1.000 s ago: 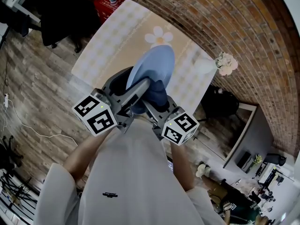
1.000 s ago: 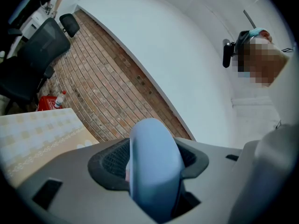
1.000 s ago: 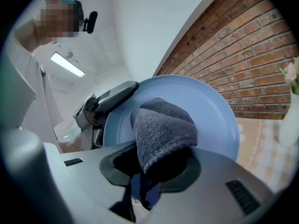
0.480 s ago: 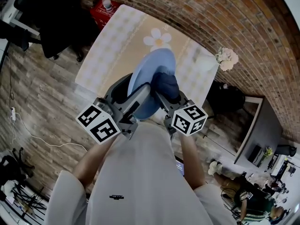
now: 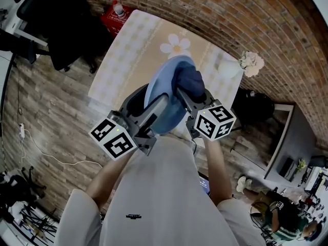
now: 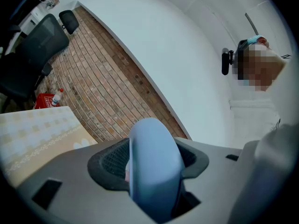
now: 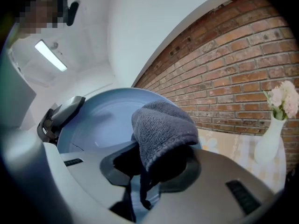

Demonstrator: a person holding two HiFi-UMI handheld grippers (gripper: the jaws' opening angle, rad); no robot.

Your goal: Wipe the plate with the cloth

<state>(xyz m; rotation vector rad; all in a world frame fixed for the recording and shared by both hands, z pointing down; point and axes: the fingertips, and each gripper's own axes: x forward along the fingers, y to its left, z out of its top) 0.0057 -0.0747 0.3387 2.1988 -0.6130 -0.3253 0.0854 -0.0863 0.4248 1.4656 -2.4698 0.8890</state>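
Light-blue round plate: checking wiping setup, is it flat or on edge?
On edge: the left gripper clamps the rim of the light-blue round plate.

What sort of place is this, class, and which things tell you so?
Probably an office or studio with a staged dining corner: a brick wall, black office chair, and a cloth-covered table with a vase of flowers.

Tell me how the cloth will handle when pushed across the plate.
Probably floppy: the cloth bunches and folds over itself in the right gripper. Its looped pile likely drags rather than slides on the smooth plate.
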